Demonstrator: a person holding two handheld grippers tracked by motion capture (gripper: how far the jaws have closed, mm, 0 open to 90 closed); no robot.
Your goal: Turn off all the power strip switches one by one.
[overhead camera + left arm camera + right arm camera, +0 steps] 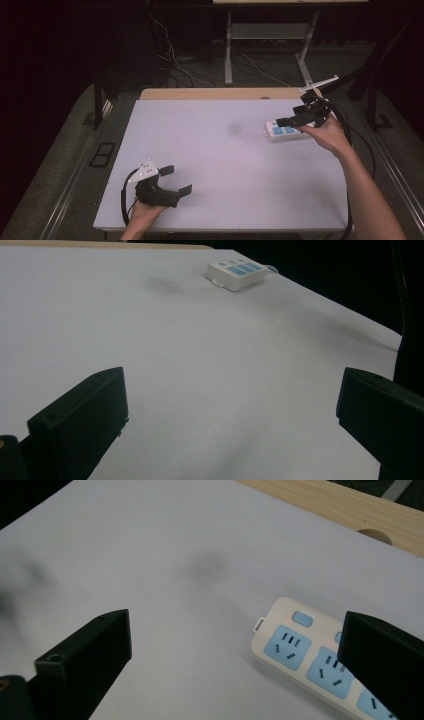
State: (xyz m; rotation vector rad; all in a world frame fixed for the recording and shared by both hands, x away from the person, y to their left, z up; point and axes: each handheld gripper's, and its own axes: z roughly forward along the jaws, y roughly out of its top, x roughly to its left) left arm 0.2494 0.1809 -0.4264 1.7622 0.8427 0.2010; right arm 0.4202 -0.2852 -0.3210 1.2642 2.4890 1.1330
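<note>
Where the white plastic power strip with pale blue sockets (285,131) lies at the far right of the white table top (220,160), the right gripper (295,116) is held just above it, raised off the surface, jaws spread and holding nothing. In the right gripper view the strip (320,662) is seen between the two black jaws but biased toward the right-hand one, its rounded end with the small blue switch pointing toward the middle of the table. Its long axis runs roughly across the table, left to right, tilted slightly, so the jaws stand more or less astride that axis rather than along it; a grasp across the short width is judged to need the hand brought down and shifted a little toward the strip's body.

The left gripper (177,181) is held low at the near left corner, well apart from the strip, jaws wide and nothing between them. In the left gripper view bare table is seen between the jaws, and the strip (235,273) is seen far off near the far edge.

The right hand is clearly the nearer one. No containers are noted on the table. A strip of light wooden board (215,93) is noted beyond the far edge. A faint grey smudge (234,129) is noted left of the strip.
</note>
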